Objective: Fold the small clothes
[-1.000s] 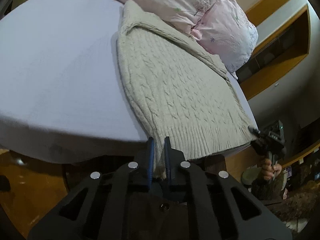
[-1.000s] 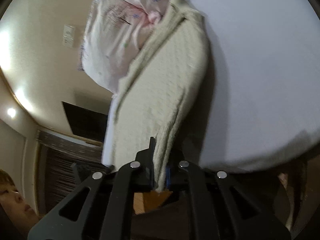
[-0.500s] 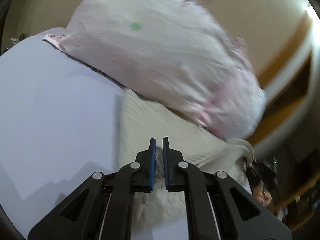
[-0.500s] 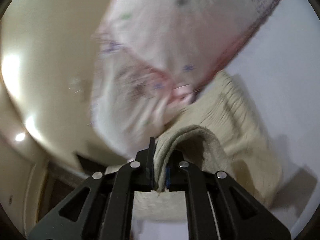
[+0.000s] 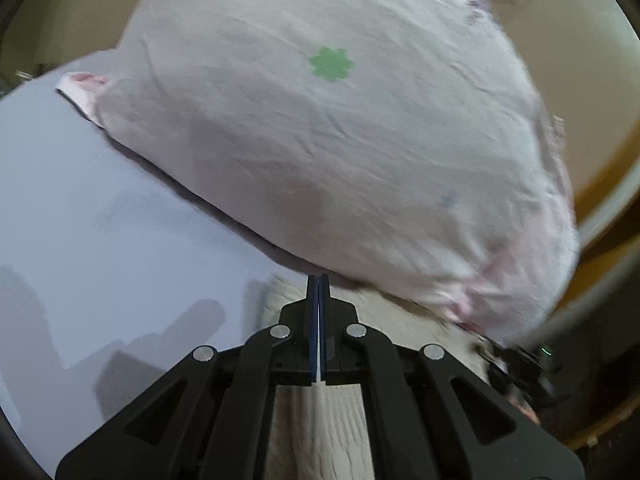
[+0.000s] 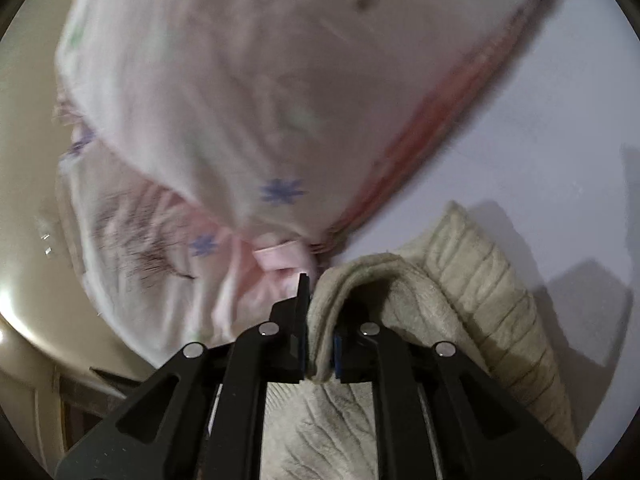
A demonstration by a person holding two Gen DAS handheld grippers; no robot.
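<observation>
A cream cable-knit sweater (image 6: 492,308) lies on the lavender bed sheet (image 5: 100,220), folded over on itself close to the pillows. My right gripper (image 6: 318,292) is shut on the sweater's hem, which bulges out between its fingers. My left gripper (image 5: 318,292) is shut, its blue pads nearly touching, with the sweater (image 5: 332,420) showing below and behind it; no fabric is plainly seen between the pads. The other gripper (image 5: 520,364) shows at the left wrist view's lower right.
A large pale pink pillow (image 5: 340,140) with small flower prints fills the space straight ahead, also in the right wrist view (image 6: 248,92). Beige wall and wooden trim (image 5: 600,184) lie beyond. The sheet (image 6: 540,128) spreads to the right.
Both grippers have carried the sweater's hem forward from the bed's near edge up to the pillows, folding the sweater over. The left pads have closed tighter.
</observation>
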